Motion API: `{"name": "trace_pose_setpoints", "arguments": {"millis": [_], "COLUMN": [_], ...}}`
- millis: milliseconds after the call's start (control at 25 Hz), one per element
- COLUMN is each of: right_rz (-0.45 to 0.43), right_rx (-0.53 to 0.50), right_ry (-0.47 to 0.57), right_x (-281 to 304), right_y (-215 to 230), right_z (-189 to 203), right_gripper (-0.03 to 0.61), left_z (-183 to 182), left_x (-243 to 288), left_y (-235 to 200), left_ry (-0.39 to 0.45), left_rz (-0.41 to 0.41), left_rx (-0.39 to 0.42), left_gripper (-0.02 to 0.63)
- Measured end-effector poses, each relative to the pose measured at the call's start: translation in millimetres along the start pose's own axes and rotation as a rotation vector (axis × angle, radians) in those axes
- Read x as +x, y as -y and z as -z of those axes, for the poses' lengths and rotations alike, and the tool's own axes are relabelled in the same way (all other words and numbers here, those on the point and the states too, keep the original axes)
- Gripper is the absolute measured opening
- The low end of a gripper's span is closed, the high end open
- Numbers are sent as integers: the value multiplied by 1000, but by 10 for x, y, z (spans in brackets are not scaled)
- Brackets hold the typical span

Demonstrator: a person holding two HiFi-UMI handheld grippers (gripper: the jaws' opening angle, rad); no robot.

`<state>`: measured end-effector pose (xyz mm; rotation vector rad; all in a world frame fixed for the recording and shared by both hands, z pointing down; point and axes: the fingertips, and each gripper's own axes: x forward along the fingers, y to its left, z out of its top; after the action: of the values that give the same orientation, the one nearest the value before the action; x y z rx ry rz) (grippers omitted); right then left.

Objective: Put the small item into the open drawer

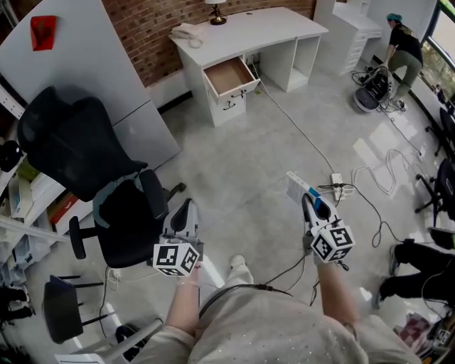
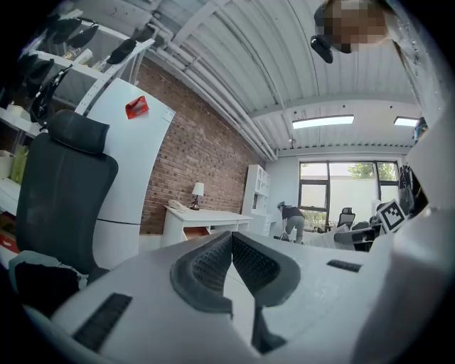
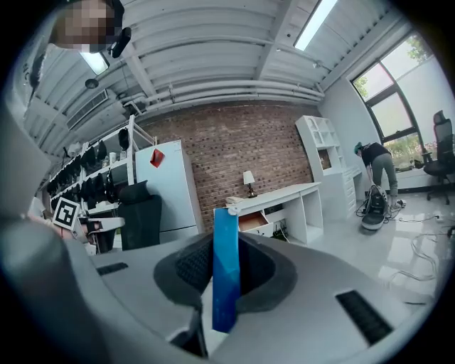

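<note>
A flat blue packet (image 3: pixel 225 266) stands upright between the pads of my right gripper (image 3: pixel 226 266), which is shut on it. From the head view the packet (image 1: pixel 300 186) sticks out ahead of the right gripper (image 1: pixel 309 201), pale on its upper face. My left gripper (image 1: pixel 186 210) is held level beside it with nothing in it; in the left gripper view its jaws (image 2: pixel 231 263) meet at the tips. Far ahead, a white desk (image 1: pixel 249 32) has one drawer (image 1: pixel 229 75) pulled open, its wooden bottom bare. The drawer (image 3: pixel 254 221) also shows in the right gripper view.
A black office chair (image 1: pixel 92 178) stands close on my left, beside a white partition panel (image 1: pixel 78 64). Cables and a power strip (image 1: pixel 336 186) run over the concrete floor to my right. A lamp (image 1: pixel 217 12) and a phone sit on the desk. A person (image 1: pixel 402 50) bends over at far right.
</note>
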<state>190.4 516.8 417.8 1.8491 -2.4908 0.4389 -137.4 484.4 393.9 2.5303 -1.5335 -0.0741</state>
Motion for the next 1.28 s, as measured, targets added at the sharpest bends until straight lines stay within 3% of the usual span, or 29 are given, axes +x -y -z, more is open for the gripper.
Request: {"name": "trace_pose_setpoints", "arguments": {"millis": [400, 800, 1080, 1280], "right_rz": [85, 105, 52, -3], "right_rx": [54, 84, 89, 87], "right_ry": [42, 29, 30, 24], "right_x": [483, 756, 1425, 1971], "right_y": [119, 337, 577, 788], "right_z": [-103, -179, -309, -508], "right_gripper": [67, 69, 69, 69], "left_z": [-85, 44, -24, -147], "left_x": [543, 851, 1302, 1855], "left_y": [-448, -511, -845, -893], "left_ry": [-11, -54, -36, -30], "left_rz": [59, 64, -15, -29], "left_rx": [9, -20, -21, -6], "left_gripper": [6, 6, 6, 6]}}
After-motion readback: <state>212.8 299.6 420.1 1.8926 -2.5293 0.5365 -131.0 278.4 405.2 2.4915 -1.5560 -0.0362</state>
